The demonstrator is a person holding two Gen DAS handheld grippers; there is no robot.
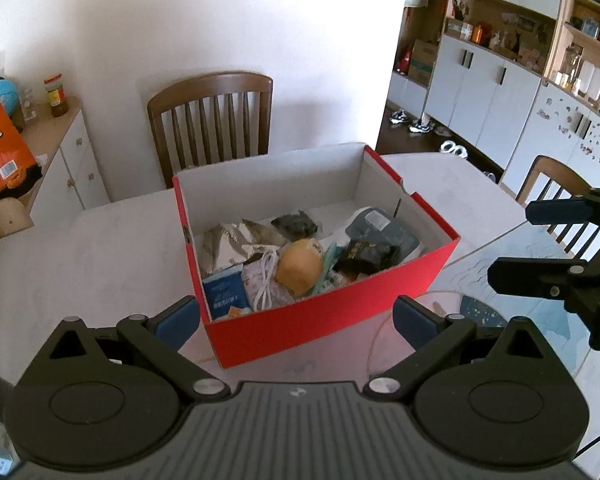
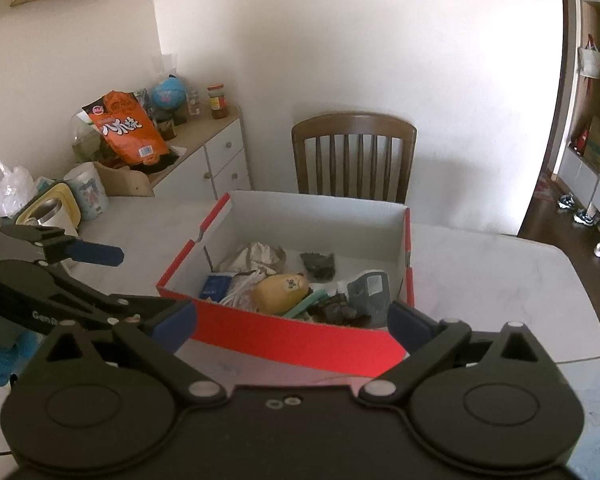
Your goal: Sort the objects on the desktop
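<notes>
A red cardboard box (image 1: 324, 320) (image 2: 284, 338) with a white inside stands on the pale table. In it lie a yellow-orange rounded item (image 1: 300, 266) (image 2: 280, 294), a white cable (image 1: 266, 280), a blue pack (image 1: 224, 292) (image 2: 214, 286), a grey pouch (image 1: 384, 232) (image 2: 370, 290), dark packets (image 1: 366, 258) (image 2: 320, 266) and crumpled paper (image 1: 228, 240) (image 2: 260, 256). My left gripper (image 1: 296, 318) (image 2: 140, 280) is open just short of the box's near wall, holding nothing. My right gripper (image 2: 292, 326) (image 1: 520, 244) is also open and holds nothing, to the right of the left one.
A wooden chair (image 1: 212, 120) (image 2: 354, 156) stands behind the table. A sideboard (image 2: 220, 148) at the left carries an orange snack bag (image 2: 128, 128), a jar (image 1: 56, 96) and a globe. A yellow appliance (image 2: 52, 210) sits at the table's left. A glass turntable (image 1: 500, 280) lies right of the box.
</notes>
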